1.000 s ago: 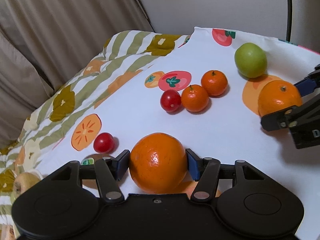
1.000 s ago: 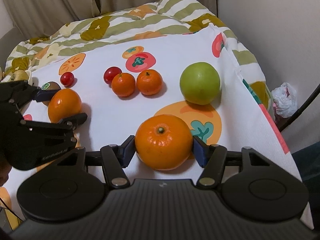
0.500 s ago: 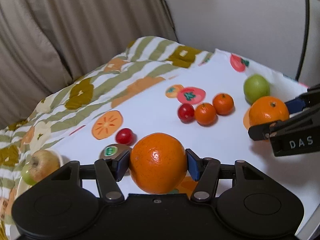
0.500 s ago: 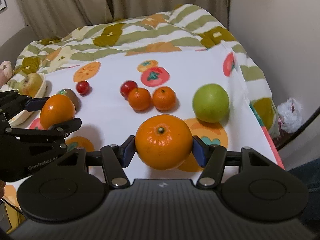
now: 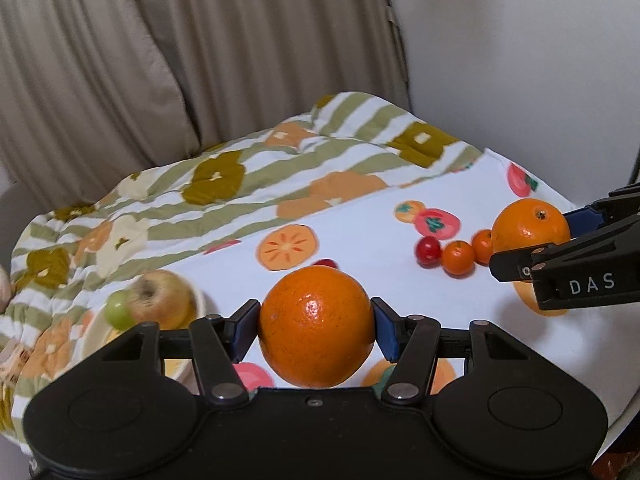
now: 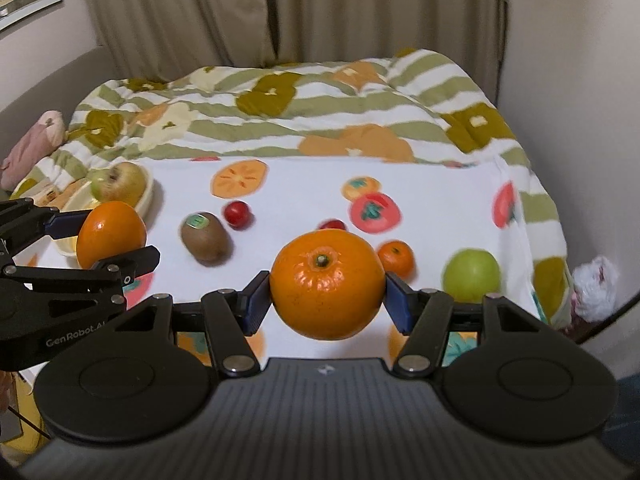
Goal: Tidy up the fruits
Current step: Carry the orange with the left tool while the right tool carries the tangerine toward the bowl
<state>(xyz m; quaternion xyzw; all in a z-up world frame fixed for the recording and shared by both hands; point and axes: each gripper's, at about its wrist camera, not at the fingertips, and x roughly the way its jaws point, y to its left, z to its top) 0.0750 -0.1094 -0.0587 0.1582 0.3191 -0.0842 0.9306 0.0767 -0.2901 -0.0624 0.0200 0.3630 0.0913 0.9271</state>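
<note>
Each gripper is carrying one big orange, both lifted clear of the fruit-print cloth (image 6: 304, 184). The left gripper (image 5: 316, 322) has its blue pads pressed on either side of a smooth orange (image 5: 316, 326); the right gripper (image 6: 327, 300) is clamped the same way on a stem-up orange (image 6: 327, 284).

Only the right wrist view shows the kiwi (image 6: 205, 236) with its green sticker, lying at about ten o'clock from the held fruit, and the green apple (image 6: 472, 276) at three o'clock near the cloth's right edge. A small red fruit (image 6: 237, 213) sits just beyond the kiwi, and a mandarin (image 6: 396, 257) peeks out just right of the held orange. This view also catches the left gripper at nine o'clock, its orange in front of the cream bowl (image 6: 146, 196).

The left wrist view shows the bowl closer, at nine o'clock, with a yellowish apple (image 5: 160, 298) and a small green fruit (image 5: 119, 314) in it. At two o'clock lies a row of one red fruit (image 5: 428, 249) and two mandarins (image 5: 458, 258), running behind the right gripper's orange.

Both grippers are held roughly level, side by side, pointing toward the curtains (image 5: 160, 60).
</note>
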